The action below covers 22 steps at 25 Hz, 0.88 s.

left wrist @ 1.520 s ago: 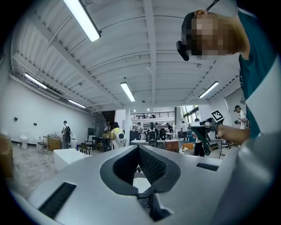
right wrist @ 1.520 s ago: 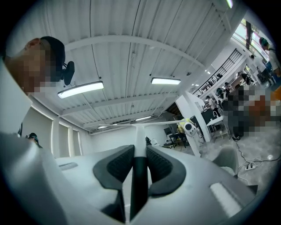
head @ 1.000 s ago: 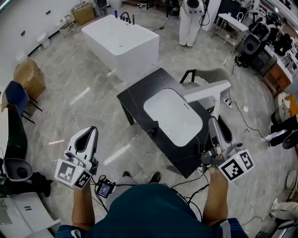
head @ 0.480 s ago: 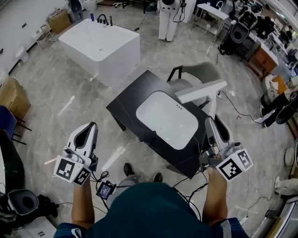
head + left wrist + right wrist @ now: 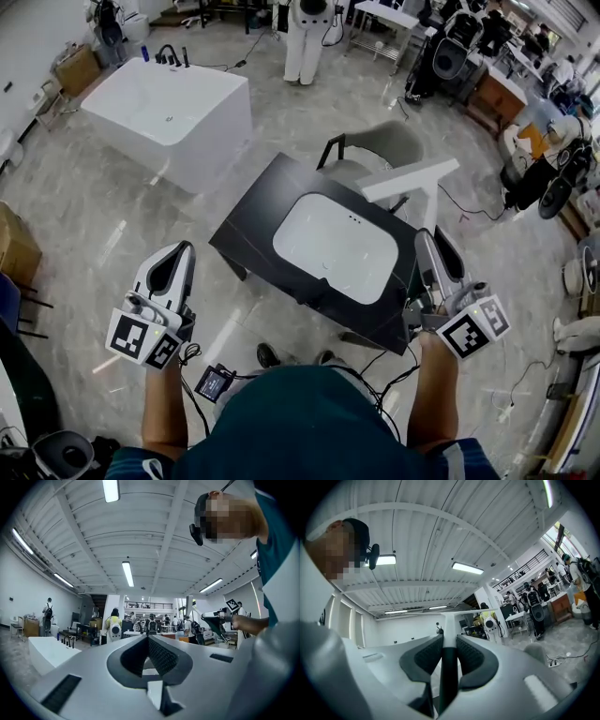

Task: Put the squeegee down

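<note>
The squeegee (image 5: 410, 180) is a white T-shaped tool whose blade bar hangs over the right corner of the black table (image 5: 251, 228). Its handle runs down into my right gripper (image 5: 431, 242), which is shut on it. In the right gripper view the dark handle (image 5: 449, 667) sits pinched between the pads and the white blade (image 5: 465, 613) crosses ahead. My left gripper (image 5: 178, 251) hovers over the floor left of the table, shut with nothing in it. In the left gripper view its jaws (image 5: 148, 639) meet at the tips.
A white basin (image 5: 339, 246) is set in the black table. A white bathtub (image 5: 169, 111) stands at the far left and a grey chair (image 5: 380, 148) behind the table. A figure in white (image 5: 305, 33) stands at the back, with cluttered benches at right. Cables lie on the floor (image 5: 469, 225).
In the head view the room has slid leftward, with the tub and table shifting left. Both grippers keep their places in the picture, and the squeegee stays gripped in the right one.
</note>
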{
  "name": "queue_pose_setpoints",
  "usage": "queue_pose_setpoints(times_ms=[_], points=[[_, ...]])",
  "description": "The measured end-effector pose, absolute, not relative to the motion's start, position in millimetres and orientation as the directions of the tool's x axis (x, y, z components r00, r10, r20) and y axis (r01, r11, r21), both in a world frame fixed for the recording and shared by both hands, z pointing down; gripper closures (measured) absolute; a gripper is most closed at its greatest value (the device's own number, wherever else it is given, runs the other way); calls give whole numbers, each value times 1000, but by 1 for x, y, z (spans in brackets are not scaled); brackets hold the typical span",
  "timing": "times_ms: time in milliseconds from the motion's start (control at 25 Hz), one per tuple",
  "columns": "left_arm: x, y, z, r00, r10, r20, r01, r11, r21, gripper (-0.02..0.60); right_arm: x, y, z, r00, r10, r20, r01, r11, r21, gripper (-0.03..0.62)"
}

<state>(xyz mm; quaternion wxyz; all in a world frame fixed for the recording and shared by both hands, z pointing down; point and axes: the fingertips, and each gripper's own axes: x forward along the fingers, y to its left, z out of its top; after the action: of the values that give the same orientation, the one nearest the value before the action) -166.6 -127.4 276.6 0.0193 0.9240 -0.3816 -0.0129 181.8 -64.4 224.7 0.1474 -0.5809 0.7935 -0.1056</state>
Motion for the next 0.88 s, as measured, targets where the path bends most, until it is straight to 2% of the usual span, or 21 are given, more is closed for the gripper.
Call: queue_pose_setpoints(times_ms=[400,880], points=[[-179,-157,294,722,-692,1,-690,-720,64,575,168,-107,233,-289,-953,-93,-897,304,-322,494],[-170,-190,303,613,-788,59,-790,-611,50,575,193,-206,281,-406,-912,-51,-831,392,-395,495]])
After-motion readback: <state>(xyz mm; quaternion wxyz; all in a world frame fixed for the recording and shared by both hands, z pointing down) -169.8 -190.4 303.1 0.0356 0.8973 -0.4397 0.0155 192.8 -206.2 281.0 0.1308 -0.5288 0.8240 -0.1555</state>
